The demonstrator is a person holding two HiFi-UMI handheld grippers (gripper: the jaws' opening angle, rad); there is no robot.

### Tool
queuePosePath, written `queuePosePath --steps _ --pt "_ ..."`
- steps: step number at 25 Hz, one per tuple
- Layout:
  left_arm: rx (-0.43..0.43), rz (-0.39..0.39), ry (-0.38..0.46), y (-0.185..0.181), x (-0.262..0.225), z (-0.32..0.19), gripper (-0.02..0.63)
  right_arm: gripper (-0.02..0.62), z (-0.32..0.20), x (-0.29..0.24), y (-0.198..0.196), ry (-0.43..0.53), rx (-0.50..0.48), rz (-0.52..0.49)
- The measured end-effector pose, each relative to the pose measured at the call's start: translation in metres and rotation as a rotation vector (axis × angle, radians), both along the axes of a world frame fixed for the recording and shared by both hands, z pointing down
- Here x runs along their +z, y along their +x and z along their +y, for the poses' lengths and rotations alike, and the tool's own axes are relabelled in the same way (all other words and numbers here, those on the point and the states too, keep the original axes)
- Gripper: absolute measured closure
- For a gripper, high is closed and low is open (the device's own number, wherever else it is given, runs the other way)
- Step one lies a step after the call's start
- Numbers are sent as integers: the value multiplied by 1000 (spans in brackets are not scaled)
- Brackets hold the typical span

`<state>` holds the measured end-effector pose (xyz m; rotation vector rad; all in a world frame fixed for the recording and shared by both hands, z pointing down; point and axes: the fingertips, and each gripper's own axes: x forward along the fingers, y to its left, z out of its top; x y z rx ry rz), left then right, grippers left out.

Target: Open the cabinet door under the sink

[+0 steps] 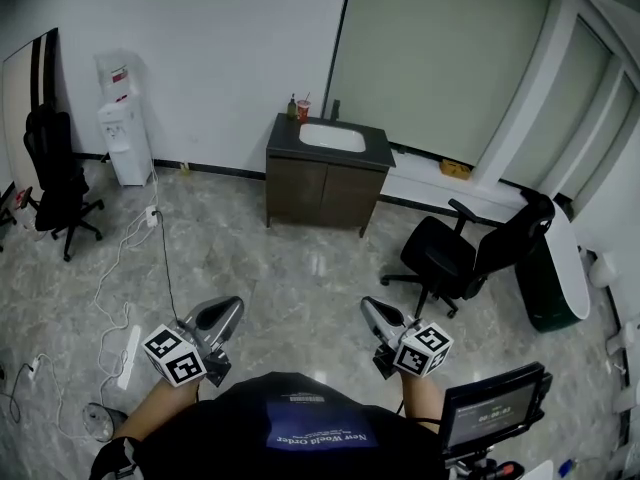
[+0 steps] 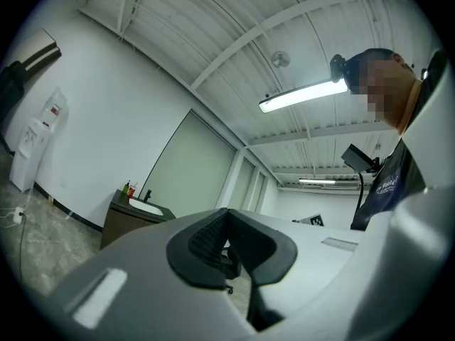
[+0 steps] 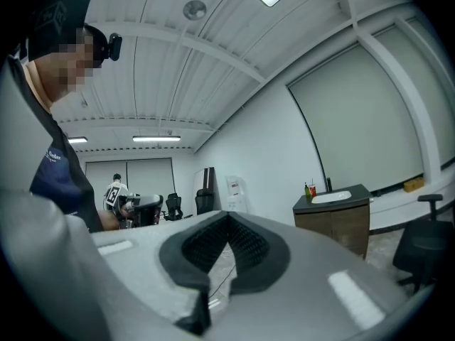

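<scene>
Left claw (image 1: 232, 309) and right claw (image 1: 370, 309) pressed together, empty. Cabinet (image 1: 322, 194) well away, doors closed. Risk: my closed claws slip off the door edge; chair (image 1: 452, 258) crowds the right.

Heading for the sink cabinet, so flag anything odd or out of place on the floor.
White cables and a power strip trail loose across the floor at the left. Nothing looks spilled or damaged.

— Where are the tongs being held?
— The left tongs (image 1: 228, 311) and the right tongs (image 1: 372, 310) are being held low over the marble floor (image 1: 300, 263), well apart from the sink cabinet (image 1: 325, 171).
— And the cabinet doors (image 1: 298, 190)?
— Both are being shown closed; a black office chair (image 1: 455, 253) is being seen to the right.
</scene>
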<state>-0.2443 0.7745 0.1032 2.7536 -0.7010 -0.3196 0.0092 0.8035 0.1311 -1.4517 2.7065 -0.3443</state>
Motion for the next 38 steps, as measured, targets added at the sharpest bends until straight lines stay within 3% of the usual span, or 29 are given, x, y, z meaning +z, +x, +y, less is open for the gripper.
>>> queuePosePath --steps 6,10,16,22,28,33,38 --pt "24 -34 -9 62 -2 -18 606 594 -24 12 59 -13 16 -7" --pt "45 -60 -38 82 9 -41 606 594 -39 28 73 -37 26 -15" --pt "124 -19 -39 101 19 -101 606 594 -84 34 85 -65 80 14" --pt "181 5 -33 92 19 -195 606 594 -162 22 74 -44 152 55" --pt "214 12 1 63 8 -287 606 594 -245 5 39 -26 166 73" --pt "206 16 -2 39 9 -345 606 594 -306 4 9 -34 142 84" --pt "177 16 -45 30 29 -387 606 594 -347 12 9 -55 130 84"
